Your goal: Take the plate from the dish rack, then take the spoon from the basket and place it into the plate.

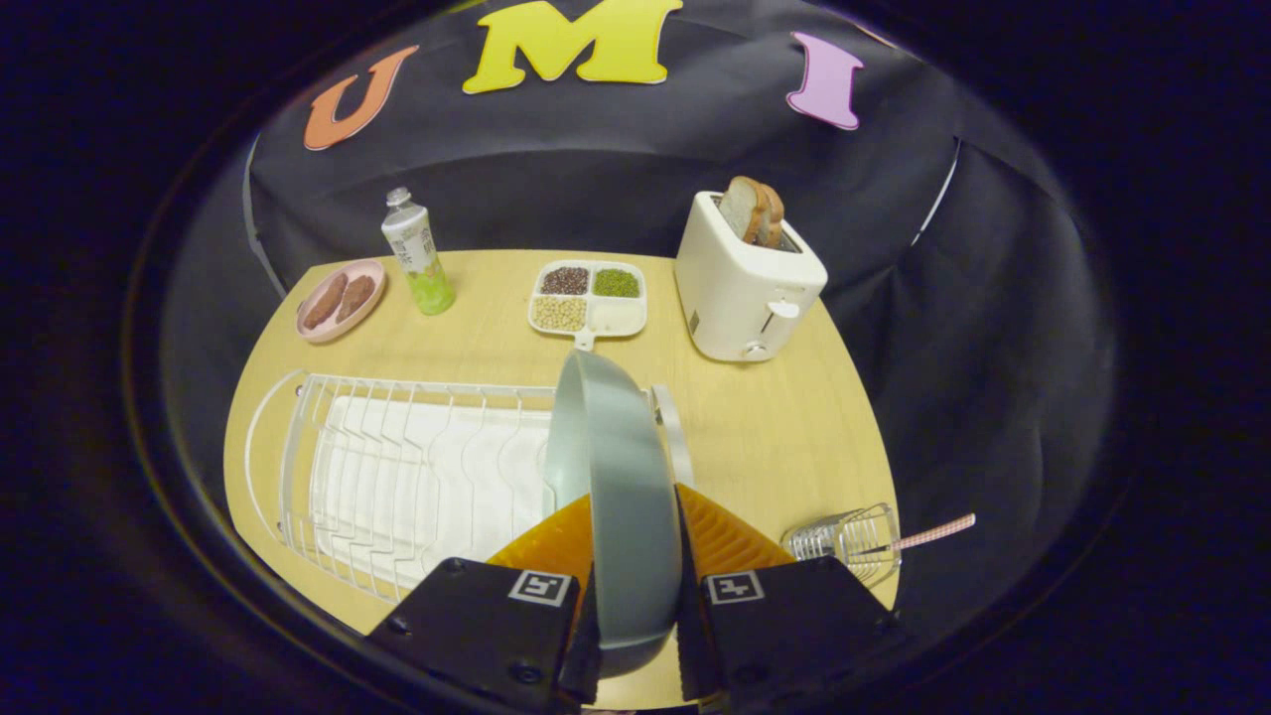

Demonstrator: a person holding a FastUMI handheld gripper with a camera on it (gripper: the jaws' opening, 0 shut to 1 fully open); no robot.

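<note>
Grey and held on edge, the plate [616, 477] stands between the two fingers of the gripper [630, 606], which clench it from either side, one pad on each face, near its lower rim. It sits at the near right end of the white wire dish rack [397, 467], and whether its rim has come free of the wires I cannot tell, since the plate itself covers that spot. To do this step well, I judge the plate should go straight up until its edge is clear of the prongs, kept upright so it does not twist in the grasp, then carried over to the bare wood of the table [775, 427] to the right and tilted flat before the fingers let go; it should land near the wire basket [849, 538], which lies just beyond the right finger with the spoon's pink-patterned handle [933, 532] sticking out of it. The spoon's bowl is lost among the wires. The bottom of the plate and the fingertips are hidden behind the gripper's own body, so how deep the grip runs is hard to make out.
</note>
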